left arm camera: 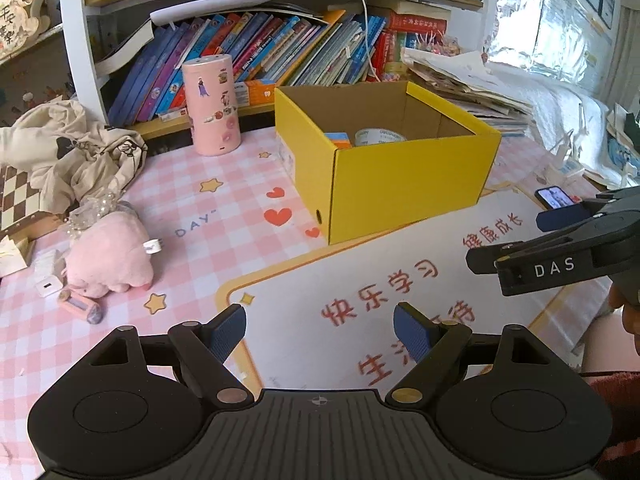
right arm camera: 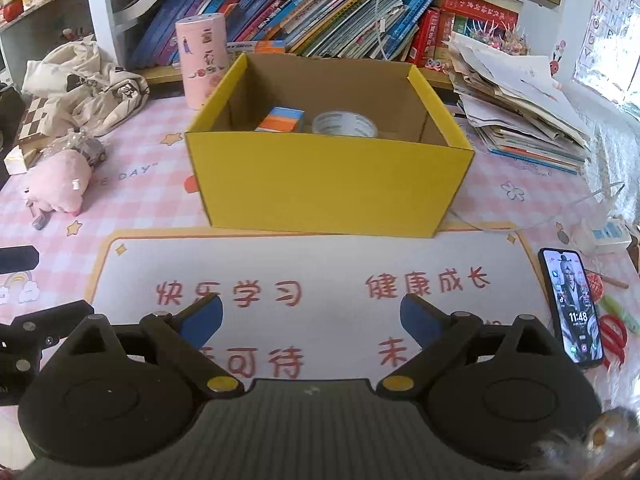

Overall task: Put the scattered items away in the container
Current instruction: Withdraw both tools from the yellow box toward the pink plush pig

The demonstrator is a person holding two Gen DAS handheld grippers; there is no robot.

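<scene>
Both empty, jaws spread: left hand-held gripper (left arm camera: 318,330) nearer the pink plush pig (left arm camera: 108,256) lying far left on table, long axis approx. toward yellow box (left arm camera: 400,176); right hand-held gripper (right arm camera: 310,320) faces box.

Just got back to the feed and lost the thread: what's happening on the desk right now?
Neither gripper holds anything. The left gripper and right gripper are both open, above the white mat in front of the yellow box. A tape roll and a small orange-and-blue box are already inside. The pink plush lies on the desk to the left, outside the box.
</scene>
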